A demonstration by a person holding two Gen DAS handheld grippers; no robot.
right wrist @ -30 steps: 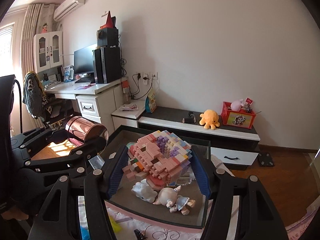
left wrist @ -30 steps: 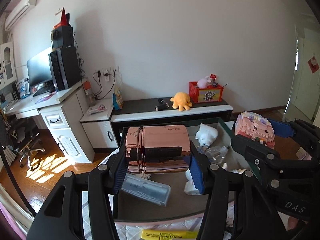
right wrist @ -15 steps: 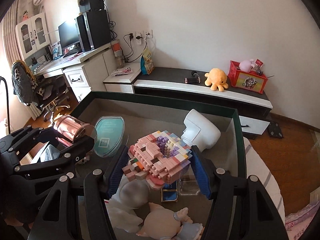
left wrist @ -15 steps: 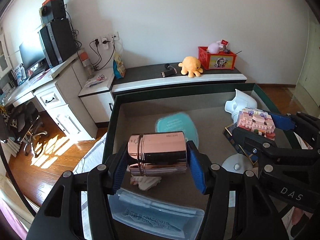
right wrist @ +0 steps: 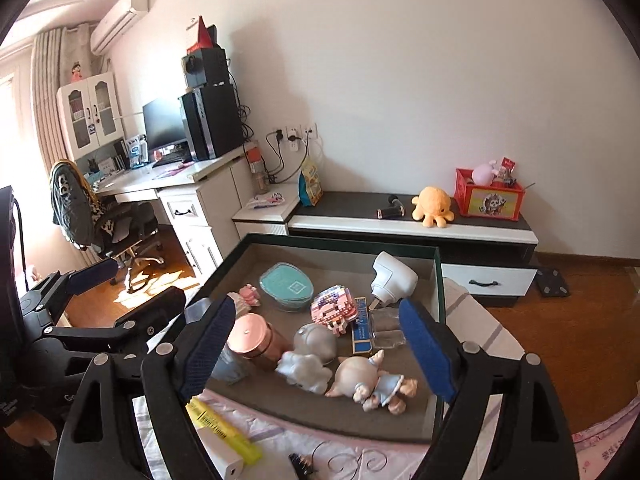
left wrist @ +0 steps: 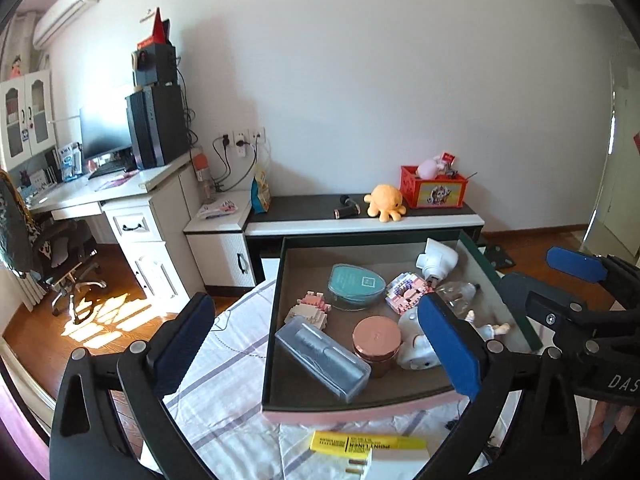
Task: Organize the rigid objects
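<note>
A dark box with a green rim (left wrist: 276,320) (right wrist: 344,242) lies on the bed. In it a rose-gold canister (left wrist: 377,344) (right wrist: 256,338) stands upright, and a pink brick model (left wrist: 404,292) (right wrist: 334,312) rests further back. My left gripper (left wrist: 320,344) (right wrist: 132,288) hangs before the box, its jaws opening wide with nothing between the pads. My right gripper (right wrist: 318,354) (left wrist: 552,280) hovers over the box's near edge, jaws also opening and holding nothing.
The box also holds a clear plastic case (left wrist: 322,354), a teal case (left wrist: 356,286), a white device (right wrist: 390,280), a doll (right wrist: 372,380) and small figurines. A yellow packet (left wrist: 368,444) lies on the sheet in front. Behind stand a low cabinet (left wrist: 360,220) and a desk (left wrist: 120,188).
Both grippers let go of their loads and drew back from the box. The canister now stands upright in the box and the brick model lies beside the teal case.
</note>
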